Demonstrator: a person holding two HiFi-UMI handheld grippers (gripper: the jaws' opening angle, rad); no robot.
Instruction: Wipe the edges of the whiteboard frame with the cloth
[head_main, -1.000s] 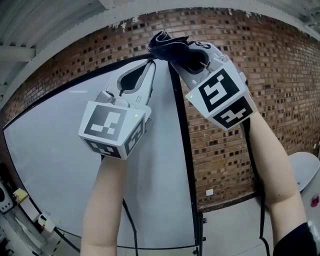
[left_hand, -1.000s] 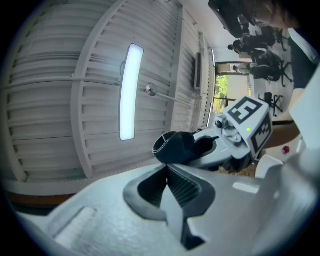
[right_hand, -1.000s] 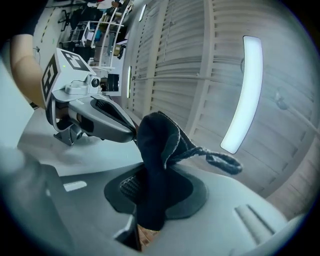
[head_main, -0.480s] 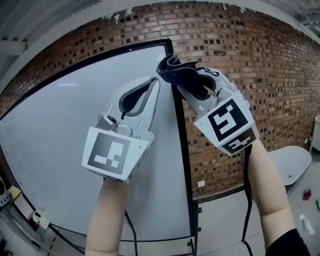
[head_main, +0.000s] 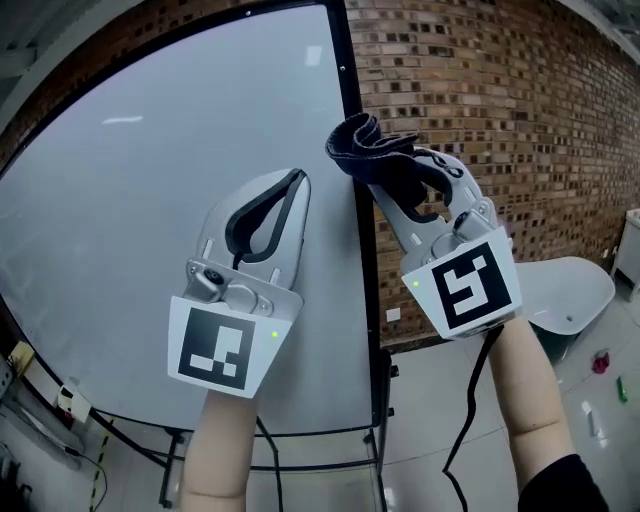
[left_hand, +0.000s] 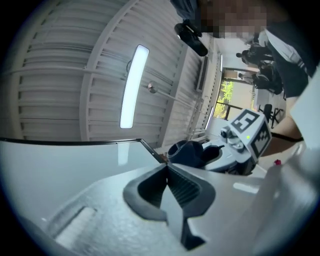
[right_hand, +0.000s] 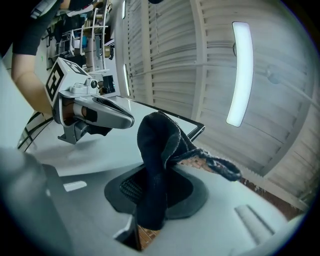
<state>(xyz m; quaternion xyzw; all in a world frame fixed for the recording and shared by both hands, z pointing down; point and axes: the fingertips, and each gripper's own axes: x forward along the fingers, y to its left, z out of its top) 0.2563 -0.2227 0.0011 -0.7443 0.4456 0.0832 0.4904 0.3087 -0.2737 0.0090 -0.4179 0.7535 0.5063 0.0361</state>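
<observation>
A dark cloth (head_main: 372, 160) is bunched in my right gripper (head_main: 385, 172), which is shut on it and presses it against the black right edge of the whiteboard frame (head_main: 357, 150). In the right gripper view the cloth (right_hand: 157, 165) stands up between the jaws, with a frayed end hanging right. My left gripper (head_main: 292, 182) is shut with nothing in it, and its tip rests on the white board (head_main: 120, 200) just left of the frame edge. In the left gripper view the cloth (left_hand: 187, 152) and right gripper (left_hand: 235, 150) lie past its closed jaws.
A brick wall (head_main: 500, 120) is behind and right of the board. The board's stand legs (head_main: 380, 430) and cables reach the tiled floor. A grey tub (head_main: 570, 295) sits low right. A fluorescent ceiling light (right_hand: 239, 75) is overhead.
Both grippers and the cloth have slid down the right frame edge from the top corner. The head view has tilted down, showing more floor.
</observation>
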